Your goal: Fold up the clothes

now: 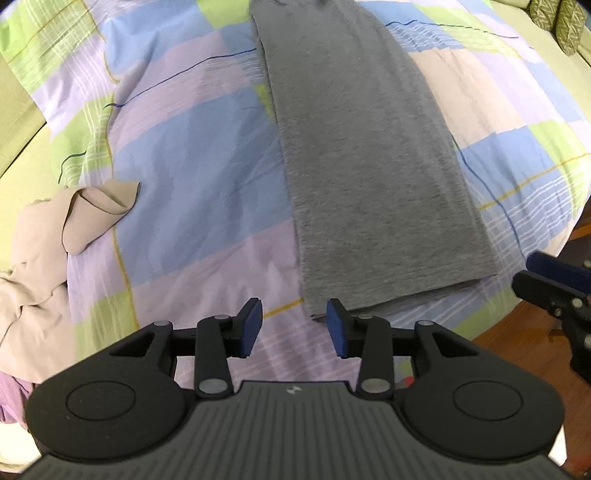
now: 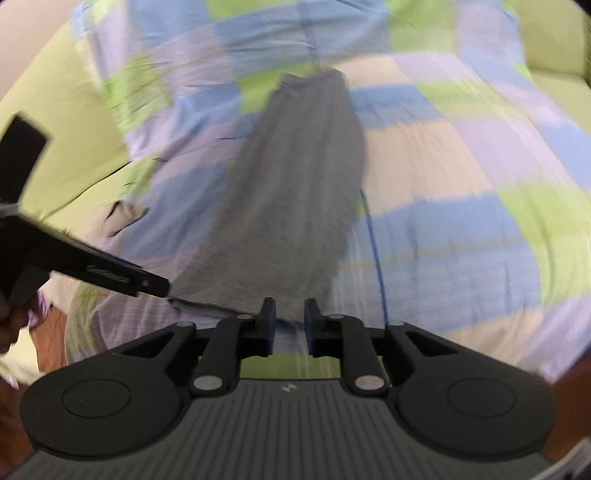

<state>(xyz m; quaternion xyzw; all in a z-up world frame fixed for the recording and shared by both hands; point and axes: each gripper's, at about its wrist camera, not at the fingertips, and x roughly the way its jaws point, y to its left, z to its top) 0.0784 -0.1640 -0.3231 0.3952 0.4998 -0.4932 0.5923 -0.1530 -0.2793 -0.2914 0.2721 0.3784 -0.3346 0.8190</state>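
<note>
Left wrist view: long grey knit garment, folded into a narrow strip, lies lengthwise on your checked bedspread, near end at its front edge. Left gripper released, right gripper slightly parted, both empty, poised for the crosswise fold.

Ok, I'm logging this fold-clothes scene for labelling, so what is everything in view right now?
grey garment: one, grey, folded into a long strip, lying flat mid-bed
beige garment: one, beige, crumpled at the bed's left edge
purple cloth: one, purple, partly visible under the beige garment
bedcover: one, blue, lilac, green and beige checks, under everything
cushions: two, green patterned, top right corner
floor: brown wood, lower right
left gripper: black, blue pads, open, empty, at the strip's near end
right gripper: black, slightly open, empty
</note>
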